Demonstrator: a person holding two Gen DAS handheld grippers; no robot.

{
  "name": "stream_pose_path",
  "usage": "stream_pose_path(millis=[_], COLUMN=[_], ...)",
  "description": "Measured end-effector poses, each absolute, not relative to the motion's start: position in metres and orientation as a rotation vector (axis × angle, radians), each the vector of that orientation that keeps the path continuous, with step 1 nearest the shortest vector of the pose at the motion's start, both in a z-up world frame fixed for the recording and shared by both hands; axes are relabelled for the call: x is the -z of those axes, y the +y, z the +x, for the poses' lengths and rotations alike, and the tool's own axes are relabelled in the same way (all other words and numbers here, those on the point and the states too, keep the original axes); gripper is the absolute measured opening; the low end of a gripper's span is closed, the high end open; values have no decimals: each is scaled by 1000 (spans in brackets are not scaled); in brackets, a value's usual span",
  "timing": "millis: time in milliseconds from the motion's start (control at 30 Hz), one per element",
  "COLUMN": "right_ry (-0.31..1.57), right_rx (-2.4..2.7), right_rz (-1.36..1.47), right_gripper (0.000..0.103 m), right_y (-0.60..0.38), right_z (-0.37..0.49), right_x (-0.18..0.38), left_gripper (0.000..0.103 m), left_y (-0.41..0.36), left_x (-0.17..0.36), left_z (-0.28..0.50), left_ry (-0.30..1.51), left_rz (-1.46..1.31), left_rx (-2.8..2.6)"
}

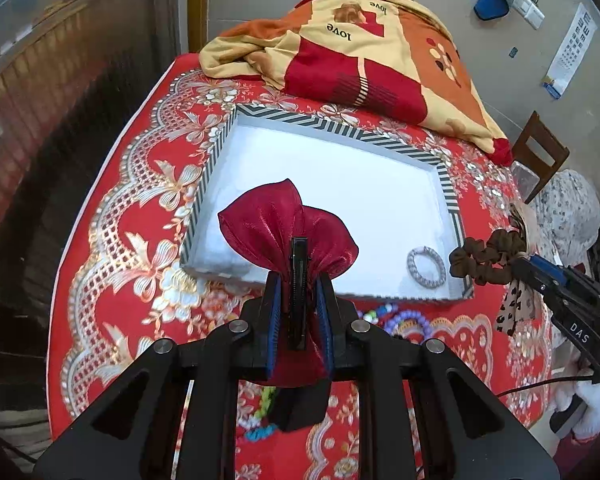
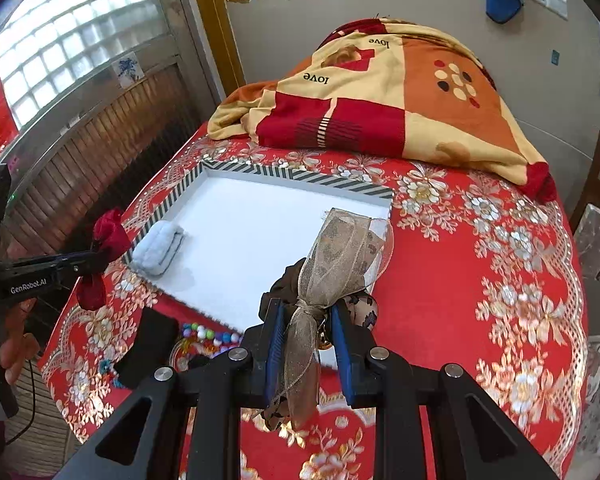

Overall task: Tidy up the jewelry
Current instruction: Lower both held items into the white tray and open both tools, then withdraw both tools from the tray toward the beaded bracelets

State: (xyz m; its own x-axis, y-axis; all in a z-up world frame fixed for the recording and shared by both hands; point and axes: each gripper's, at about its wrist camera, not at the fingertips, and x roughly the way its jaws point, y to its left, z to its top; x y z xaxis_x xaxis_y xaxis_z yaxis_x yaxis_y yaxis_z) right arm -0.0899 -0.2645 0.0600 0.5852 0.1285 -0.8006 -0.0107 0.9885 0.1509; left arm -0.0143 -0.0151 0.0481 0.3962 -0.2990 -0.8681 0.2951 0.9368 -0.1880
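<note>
Two wrist views look down on a round bench (image 1: 112, 184) covered in a red cloth with gold flowers.

On the left, the left claw (image 1: 298, 296) is clenched on a red satin bow hair clip (image 1: 288, 232). Its blue pads press the gathered middle of the bow, with the black clip bar upright between them. The bow's loops fan out just beyond the claw, above the near edge of a white tray (image 1: 340, 128) with a striped rim. In the right wrist view a hand (image 2: 16, 340) holds this claw's grip at the far left.

Inside the tray, ahead and to the right of the left claw, lies a silver ring-shaped bracelet (image 1: 427, 267). A pale grey folded item (image 2: 159, 249) lies in the tray's near left corner, ahead and left of the right claw. Coloured bead bracelets (image 1: 404, 320) lie on the cloth just outside the tray, beneath the claws.

On the right, the right claw (image 2: 310, 344) is clenched on a sheer leopard-print ribbon bow (image 2: 340, 252) attached to a brown scrunchie (image 1: 488, 256). The ribbon rises ahead of the claw, over the tray's near right corner.

Beyond both claws, a folded orange, cream and red blanket (image 2: 420, 100) rests at the far edge of the bench.
</note>
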Motion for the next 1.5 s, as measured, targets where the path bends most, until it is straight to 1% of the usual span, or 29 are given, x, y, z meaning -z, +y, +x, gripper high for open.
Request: stream_pose_path(millis=[333, 667, 967, 1033, 1067, 1100, 1167, 1200, 1233, 1267, 1300, 1500], right_ry=[970, 1061, 1126, 1120, 1115, 1101, 1084, 1077, 1067, 1060, 1055, 1017], right_rx=[-143, -158, -83, -76, -68, -78, -87, -84, -82, -83, -87, -95], right_rz=[158, 238, 196, 197, 197, 212, 231, 227, 221, 226, 235, 251], right_gripper=[23, 23, 23, 25, 33, 38, 42, 42, 42, 42, 42, 42], right_y=[-263, -282, -294, -296, -297, -298, -299, -298, -298, -297, -297, -288], right_z=[-36, 10, 29, 28, 27, 25, 21, 18, 14, 10, 7, -23], right_x=[-41, 7, 35, 36, 35, 32, 27, 24, 20, 16, 13, -6], left_gripper=[16, 16, 16, 16, 16, 17, 25, 32, 36, 45, 50, 51], left_y=[-39, -64, -71, -71, -71, -70, -70, -69, -69, -69, -68, -66], left_x=[-30, 0, 32, 36, 38, 39, 40, 40, 40, 38, 37, 24], left_z=[20, 50, 70, 71, 71, 72, 73, 73, 73, 72, 71, 63], left_ry=[1123, 1162, 1227, 1232, 1233, 1234, 1241, 1244, 1242, 1235, 1228, 1216], left_rz=[44, 101, 115, 123, 123, 120, 107, 101, 99, 98, 94, 75], left_rx=[323, 266, 229, 225, 221, 218, 217, 216, 215, 215, 216, 227])
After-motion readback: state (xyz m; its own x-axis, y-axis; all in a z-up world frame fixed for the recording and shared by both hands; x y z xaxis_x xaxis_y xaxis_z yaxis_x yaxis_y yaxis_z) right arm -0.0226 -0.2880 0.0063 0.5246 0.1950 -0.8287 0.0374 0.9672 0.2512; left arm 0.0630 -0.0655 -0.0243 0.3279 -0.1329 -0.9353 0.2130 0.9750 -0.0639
